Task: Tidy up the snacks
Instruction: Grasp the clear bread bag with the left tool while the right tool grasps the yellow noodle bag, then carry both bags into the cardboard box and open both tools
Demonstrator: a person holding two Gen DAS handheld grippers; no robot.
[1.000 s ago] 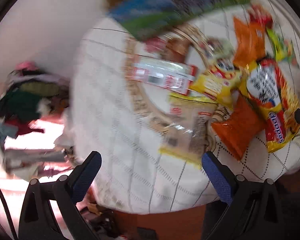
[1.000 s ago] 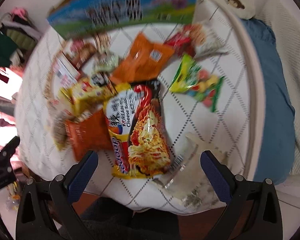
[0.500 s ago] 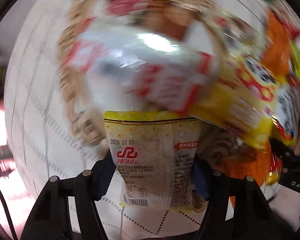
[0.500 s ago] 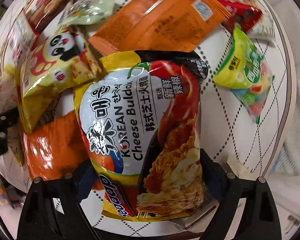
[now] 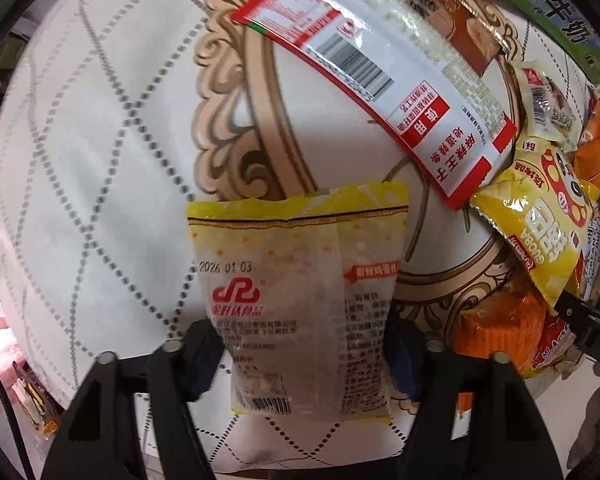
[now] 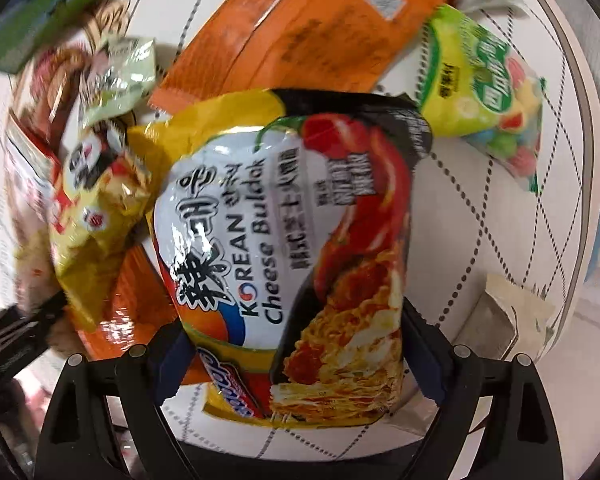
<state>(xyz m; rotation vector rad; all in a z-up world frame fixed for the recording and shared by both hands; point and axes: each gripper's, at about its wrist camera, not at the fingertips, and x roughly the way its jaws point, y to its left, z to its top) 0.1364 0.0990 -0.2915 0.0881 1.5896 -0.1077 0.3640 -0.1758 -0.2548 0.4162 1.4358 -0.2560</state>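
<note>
My left gripper [image 5: 306,354] is shut on a pale yellow snack packet [image 5: 296,300] with a red logo and the date 2026 01 03; the packet stands up between the blue pads, above the round white table [image 5: 100,160]. My right gripper [image 6: 296,360] is shut on a Korean Cheese Buldak noodle pack [image 6: 284,240], squeezed and bulging between the pads. A yellow panda snack bag [image 6: 96,208] lies to its left, also showing in the left wrist view [image 5: 540,232].
A red-and-white packet [image 5: 380,72] lies across the table's gold-ornamented centre. An orange bag [image 6: 300,28], a green candy bag [image 6: 480,92], a small pale green packet [image 6: 116,76], another orange bag [image 6: 132,304] and a clear plastic box [image 6: 496,320] lie around. A green-blue carton [image 5: 548,20] stands at the back.
Both grippers came down from above the table onto their packets and closed. The left one now pinches the yellow packet, the right one squeezes the noodle pack, which has lifted and crumpled.
</note>
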